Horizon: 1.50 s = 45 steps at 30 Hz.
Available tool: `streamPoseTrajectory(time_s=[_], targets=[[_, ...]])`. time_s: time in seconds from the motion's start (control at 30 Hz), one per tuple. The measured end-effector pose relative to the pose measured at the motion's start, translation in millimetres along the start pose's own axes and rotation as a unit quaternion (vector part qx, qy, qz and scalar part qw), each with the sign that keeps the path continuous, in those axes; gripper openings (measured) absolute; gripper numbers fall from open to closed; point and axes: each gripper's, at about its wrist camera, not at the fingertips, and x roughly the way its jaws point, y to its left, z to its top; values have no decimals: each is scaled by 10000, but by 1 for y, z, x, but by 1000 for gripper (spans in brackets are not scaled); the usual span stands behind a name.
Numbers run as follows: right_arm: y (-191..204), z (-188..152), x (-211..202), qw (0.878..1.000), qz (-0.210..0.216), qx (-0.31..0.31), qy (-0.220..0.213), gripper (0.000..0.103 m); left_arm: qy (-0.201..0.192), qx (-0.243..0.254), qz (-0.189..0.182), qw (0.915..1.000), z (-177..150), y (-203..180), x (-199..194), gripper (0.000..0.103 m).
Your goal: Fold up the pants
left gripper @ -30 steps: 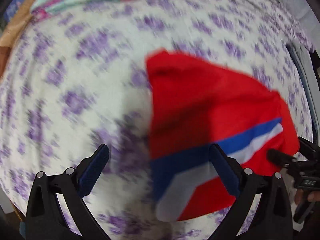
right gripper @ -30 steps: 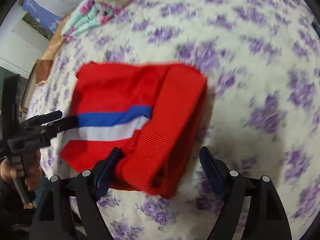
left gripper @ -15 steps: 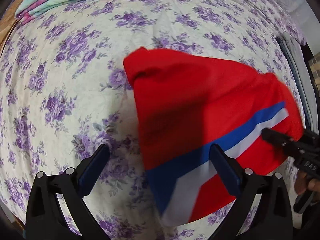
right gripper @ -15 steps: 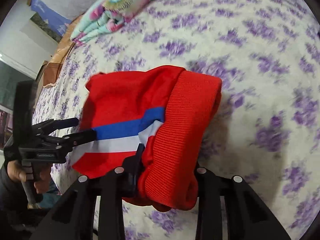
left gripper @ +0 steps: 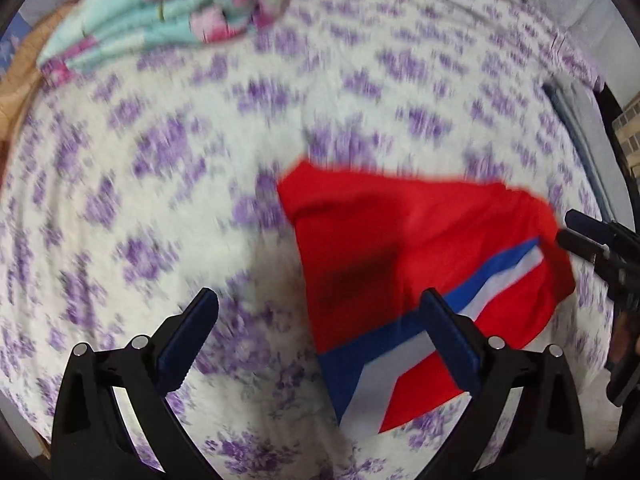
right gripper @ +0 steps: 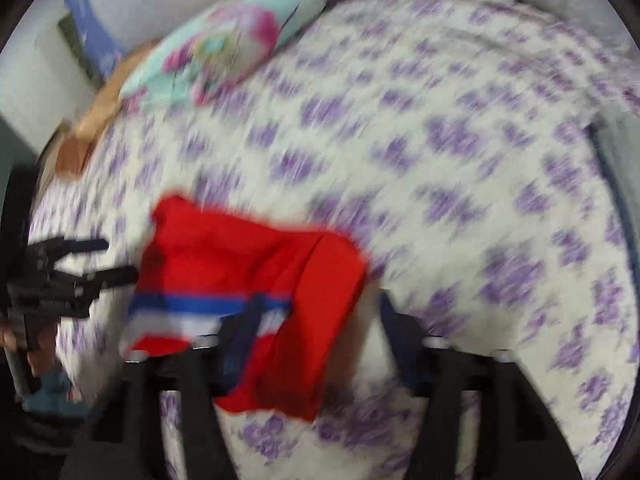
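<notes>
Red pants point(left gripper: 400, 240) with a blue and white stripe lie folded on the flowered bed sheet point(left gripper: 160, 200). My left gripper point(left gripper: 320, 336) hangs open above the sheet, its right finger point(left gripper: 448, 340) over the striped corner, with nothing held. In the blurred right wrist view the ribbed waistband point(right gripper: 320, 304) of the pants sits between the jaws of my right gripper point(right gripper: 320, 324), which are opening. A pale gap shows beside its right finger point(right gripper: 394, 324). The left gripper point(right gripper: 108, 260) shows at the pants' left edge, the right gripper point(left gripper: 568, 226) at their right edge.
A folded turquoise and pink quilt point(left gripper: 160, 28) lies at the far end of the bed, also in the right wrist view as the quilt point(right gripper: 224, 48). Grey folded cloth point(left gripper: 580, 128) borders the bed's right side. A person's hand point(right gripper: 10, 338) holds the left gripper's handle.
The right gripper's wide jaws shut on the waistband, then eased apart. Both cameras have risen from the bed, so the pants look smaller and the quilt has come into view.
</notes>
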Motion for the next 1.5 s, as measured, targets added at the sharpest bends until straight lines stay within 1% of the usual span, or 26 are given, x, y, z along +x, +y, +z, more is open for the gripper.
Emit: streamPoseTrajectory(time_s=[0.07,0.1,0.13,0.17,0.3,0.37,0.4,0.5,0.63,0.73,0.8,0.83,0.87,0.93,0.97,1.03,1.07,1.13,1.2,1.27,1.3,1.33,1.37,1.4,1.43,1.5], targets=[[2,9,-3,9999,102,-1,-133,25,-172,77,291,9994,8,-5,-4,98],[8,11,-1,9997,176,-122,-139,20,-191,122,409,9989,11,-7,-3,98],[14,12,2,9994,230,-223,-108,11,-159,143,500,9985,13,-8,1,98],[24,11,7,9987,323,-382,-35,8,-132,132,536,9984,16,-9,3,98],[48,5,27,9957,402,-790,267,6,-21,127,783,9969,14,-6,17,98],[51,1,41,9946,213,-889,495,6,62,118,900,9958,14,-4,26,98],[50,-3,44,9941,111,-924,565,4,79,98,931,9956,14,-2,29,98],[42,-9,50,9938,63,-942,581,3,110,13,936,9955,14,1,34,99],[39,-12,42,9927,96,-1055,578,4,117,-35,976,9951,15,5,40,99],[37,-16,41,9917,201,-1137,558,10,169,-166,915,9955,18,15,46,99],[39,-20,41,9904,270,-1256,513,20,277,-402,756,9959,20,27,51,99],[42,-21,40,9895,339,-1308,509,32,310,-527,656,9960,20,34,50,99],[45,-22,39,9887,411,-1344,515,50,303,-566,660,9958,19,37,48,99],[56,-25,37,9855,534,-1517,547,69,247,-556,817,9948,16,42,41,99],[61,-27,36,9842,492,-1613,544,73,216,-578,882,9942,14,45,37,99],[69,-32,32,9822,341,-1775,517,78,183,-735,915,9929,8,54,28,98],[70,-34,28,9828,360,-1745,486,82,179,-876,824,9926,5,59,23,98],[70,-36,19,9842,525,-1622,474,85,110,-1037,514,9932,-3,61,11,98],[71,-41,10,9846,568,-1580,487,87,57,-927,256,9954,-9,52,4,98],[71,-51,12,9833,439,-1655,618,94,92,-680,140,9975,-17,35,6,98],[72,-57,16,9815,327,-1745,711,95,173,-541,234,9981,-22,24,12,98],[73,-63,22,9786,195,-1885,802,98,319,-413,441,9977,-21,15,24,99],[76,-72,28,9724,4,-2156,892,99,571,-308,657,9957,-27,12,40,99],[81,-78,30,9657,-127,-2433,902,99,690,-380,638,9949,-30,14,48,99],[85,-81,28,9606,-170,-2624,900,100,688,-522,537,9948,-32,19,48,99],[85,-77,21,9609,-53,-2620,894,99,661,-644,400,9949,-27,25,39,99]])
